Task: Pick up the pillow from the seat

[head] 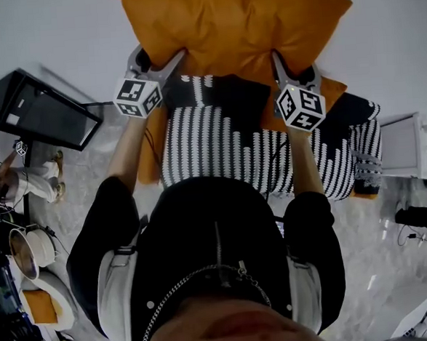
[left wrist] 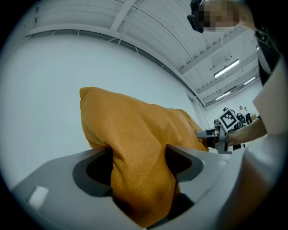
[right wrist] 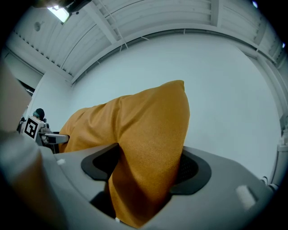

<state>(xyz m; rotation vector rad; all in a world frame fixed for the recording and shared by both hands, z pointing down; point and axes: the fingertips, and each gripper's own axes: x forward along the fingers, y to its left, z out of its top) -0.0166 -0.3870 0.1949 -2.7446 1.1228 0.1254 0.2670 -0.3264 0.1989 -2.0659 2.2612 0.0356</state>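
Note:
An orange pillow (head: 232, 26) hangs in the air above and beyond the striped black-and-white seat (head: 212, 148). My left gripper (head: 158, 60) is shut on the pillow's left edge, and my right gripper (head: 295, 64) is shut on its right edge. In the left gripper view the pillow's (left wrist: 135, 130) fabric is bunched between the jaws of the left gripper (left wrist: 137, 164), with the right gripper (left wrist: 216, 134) at the far end. The right gripper view shows the pillow (right wrist: 148, 121) pinched in the right gripper (right wrist: 148, 164), and the left gripper (right wrist: 49, 137) at the other side.
A black screen-like box (head: 41, 109) stands on the floor left of the seat. A white box (head: 401, 146) sits at the right. A person (head: 10, 180) and round bowls (head: 29, 252) are at the far left. The floor is pale marble.

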